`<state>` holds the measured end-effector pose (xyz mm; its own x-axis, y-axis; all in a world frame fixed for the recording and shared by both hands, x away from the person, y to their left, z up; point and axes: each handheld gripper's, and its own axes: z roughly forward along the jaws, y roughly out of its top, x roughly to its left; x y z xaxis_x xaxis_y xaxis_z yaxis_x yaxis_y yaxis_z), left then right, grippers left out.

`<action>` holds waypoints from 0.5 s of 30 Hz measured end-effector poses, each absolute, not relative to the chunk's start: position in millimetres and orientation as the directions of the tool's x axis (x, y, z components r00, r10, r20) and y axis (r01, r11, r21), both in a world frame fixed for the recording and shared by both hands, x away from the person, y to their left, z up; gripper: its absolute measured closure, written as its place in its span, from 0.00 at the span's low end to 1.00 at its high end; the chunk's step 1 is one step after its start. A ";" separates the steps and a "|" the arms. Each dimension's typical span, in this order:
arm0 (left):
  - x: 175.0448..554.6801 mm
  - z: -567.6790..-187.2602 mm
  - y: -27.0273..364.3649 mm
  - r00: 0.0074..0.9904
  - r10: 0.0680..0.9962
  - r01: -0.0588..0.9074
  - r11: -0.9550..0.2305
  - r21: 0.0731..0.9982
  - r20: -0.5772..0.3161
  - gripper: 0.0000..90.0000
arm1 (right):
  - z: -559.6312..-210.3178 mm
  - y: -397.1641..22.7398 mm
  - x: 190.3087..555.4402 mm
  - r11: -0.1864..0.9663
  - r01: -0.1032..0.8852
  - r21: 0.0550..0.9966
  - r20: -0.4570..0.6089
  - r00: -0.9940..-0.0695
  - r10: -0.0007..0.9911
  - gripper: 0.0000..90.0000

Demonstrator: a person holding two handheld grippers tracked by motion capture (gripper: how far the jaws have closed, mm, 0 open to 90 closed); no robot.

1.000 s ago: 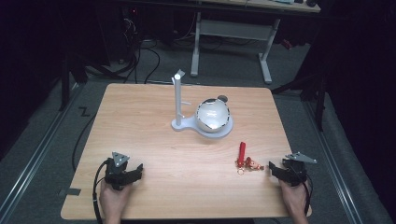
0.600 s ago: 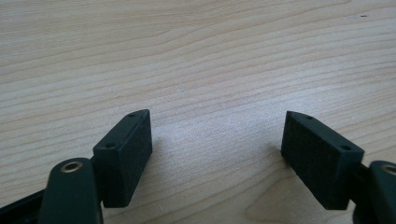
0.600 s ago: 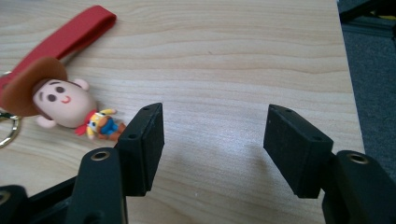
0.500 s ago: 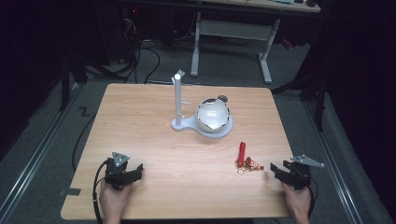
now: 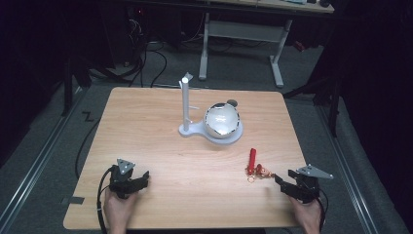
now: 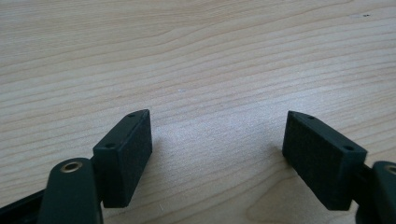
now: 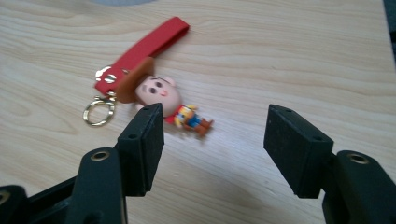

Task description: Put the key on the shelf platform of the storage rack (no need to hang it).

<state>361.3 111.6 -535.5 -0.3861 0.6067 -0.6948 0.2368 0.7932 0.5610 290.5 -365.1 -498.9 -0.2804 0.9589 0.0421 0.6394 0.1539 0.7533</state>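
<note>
A keychain lies on the wooden table (image 5: 195,161) at the front right: a small cowboy figure (image 7: 161,95) (image 5: 261,171), a red strap (image 7: 144,46) (image 5: 252,160) and a gold ring (image 7: 98,114). My right gripper (image 5: 278,181) (image 7: 212,133) is open just right of the figure, its left jaw close to the figure's body. My left gripper (image 5: 144,176) (image 6: 217,149) rests open at the front left over bare wood. A white stand with an upright post (image 5: 185,105) and a shiny silver ball (image 5: 222,120) sits mid-table.
The table's front edge runs just below both hands. Beyond the far edge are desk legs (image 5: 277,63) and cables (image 5: 146,58) on a dark floor. Bare wood lies between the two grippers.
The right gripper has shifted slightly right and lower near the table's front right. The left gripper and the keychain have not moved.
</note>
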 end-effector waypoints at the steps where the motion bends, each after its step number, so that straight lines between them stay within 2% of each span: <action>1: 361.4 -535.5 111.6 -0.387 0.606 0.236 0.794 0.560 -0.695 0.27 | -497.6 -362.7 290.4 0.162 0.635 0.756 0.040 -0.291 0.956 0.42; 15: 361.7 -535.8 112.0 -0.382 0.610 0.237 0.790 0.565 -0.694 0.27 | -495.0 -330.2 294.2 0.241 0.609 0.756 0.037 -0.407 0.913 0.40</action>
